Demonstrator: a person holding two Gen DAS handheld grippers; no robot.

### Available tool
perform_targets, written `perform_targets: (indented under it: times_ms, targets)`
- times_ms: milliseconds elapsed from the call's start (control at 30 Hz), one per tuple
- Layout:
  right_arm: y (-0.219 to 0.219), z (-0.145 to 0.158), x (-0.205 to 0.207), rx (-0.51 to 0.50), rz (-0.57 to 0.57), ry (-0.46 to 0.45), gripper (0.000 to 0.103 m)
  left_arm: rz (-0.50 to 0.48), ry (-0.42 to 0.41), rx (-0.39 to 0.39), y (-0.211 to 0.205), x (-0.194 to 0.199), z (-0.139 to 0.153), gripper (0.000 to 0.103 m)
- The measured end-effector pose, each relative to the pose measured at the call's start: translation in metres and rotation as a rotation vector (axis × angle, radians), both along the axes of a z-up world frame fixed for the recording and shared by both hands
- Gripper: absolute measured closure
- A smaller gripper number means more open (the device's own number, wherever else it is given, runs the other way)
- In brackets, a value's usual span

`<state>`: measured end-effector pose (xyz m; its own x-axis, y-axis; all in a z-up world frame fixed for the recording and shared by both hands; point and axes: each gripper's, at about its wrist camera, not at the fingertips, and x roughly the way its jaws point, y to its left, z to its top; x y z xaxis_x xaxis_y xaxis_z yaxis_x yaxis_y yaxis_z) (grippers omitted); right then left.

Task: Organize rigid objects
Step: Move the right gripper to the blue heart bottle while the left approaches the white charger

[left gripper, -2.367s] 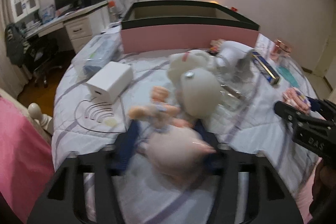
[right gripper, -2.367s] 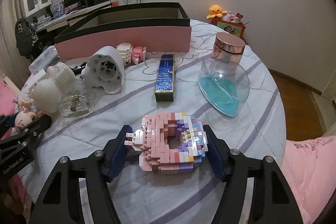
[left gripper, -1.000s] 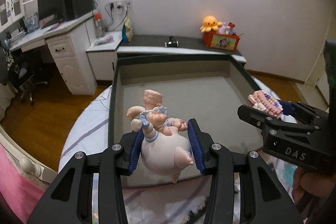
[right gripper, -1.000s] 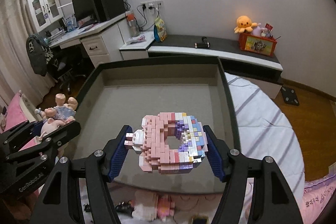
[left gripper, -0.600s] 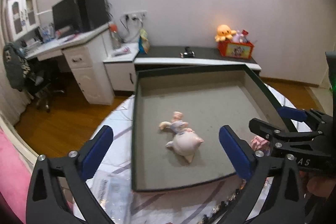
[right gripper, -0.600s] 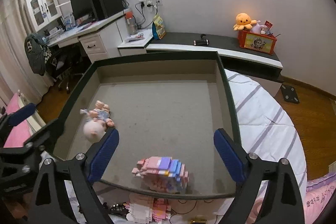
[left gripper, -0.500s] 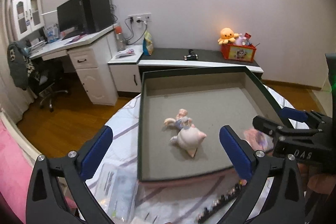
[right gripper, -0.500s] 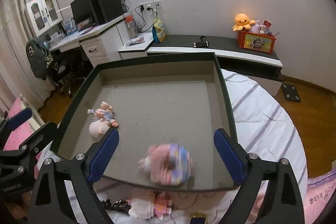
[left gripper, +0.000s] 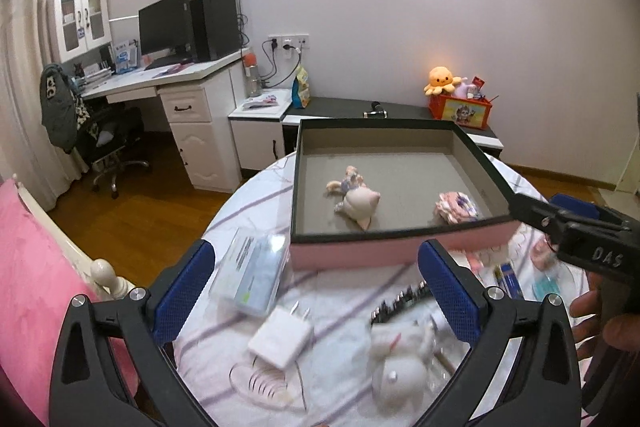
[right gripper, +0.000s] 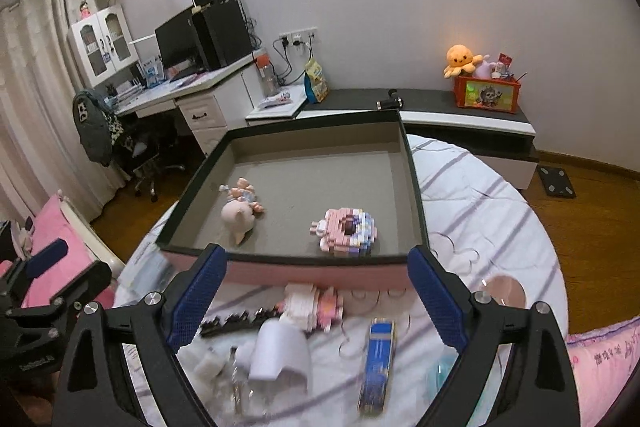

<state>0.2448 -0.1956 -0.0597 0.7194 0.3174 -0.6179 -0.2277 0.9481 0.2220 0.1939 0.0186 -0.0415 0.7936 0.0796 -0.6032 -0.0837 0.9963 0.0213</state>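
A big pink box with a dark rim (left gripper: pixel 394 255) (right gripper: pixel 288 259) stands on the bed. In it lie a small baby doll (left gripper: pixel 356 201) (right gripper: pixel 240 213) at the left and a pink brick donut (left gripper: pixel 456 207) (right gripper: pixel 348 229) at the right. My left gripper (left gripper: pixel 316 295) is open and empty, held above the bed in front of the box. My right gripper (right gripper: pixel 316 301) is open and empty too, in front of the box's near wall. Loose on the bed lie a white charger (left gripper: pixel 280 337), a white plush toy (left gripper: pixel 400 367), a blue long box (right gripper: pixel 378 363) and a pink brick figure (right gripper: pixel 312 305).
A clear plastic case (left gripper: pixel 250 273) lies left of the box. A white cylinder part (right gripper: pixel 280 353) and a black comb-like strip (right gripper: pixel 236 323) lie near the front. A pink headboard (left gripper: pixel 36 287) is at the left. A desk (left gripper: pixel 168 83) and low cabinet (right gripper: pixel 460 123) stand behind.
Both grippers let go of the doll and the brick donut into the box, opened wide, then drew back and up, so the bed's clutter shows below them.
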Motion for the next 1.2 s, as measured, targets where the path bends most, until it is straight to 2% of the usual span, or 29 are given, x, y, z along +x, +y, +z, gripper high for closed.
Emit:
perform_targets:
  times_ms: [267,400,567,800,1200]
  targets:
    - [-0.007,0.003,-0.063,-0.011,-0.093,-0.032,0.01,-0.065,-0.043,0.0,0.009,-0.044,-0.008,0.0]
    - [-0.01,-0.001,-0.088,-0.027,-0.154,-0.017,0.01,-0.1,-0.025,-0.04,0.017,-0.057,-0.017,0.0]
    - [-0.013,-0.013,-0.108,-0.056,-0.191,0.022,0.01,-0.104,-0.013,-0.054,0.021,-0.069,-0.03,0.0]
    - [-0.018,-0.027,-0.115,-0.108,-0.176,0.047,0.01,-0.054,0.022,-0.058,0.022,-0.07,-0.049,0.0]
    - [-0.051,-0.062,-0.085,-0.115,-0.223,0.13,0.01,0.015,0.111,-0.017,0.027,-0.044,-0.078,0.0]
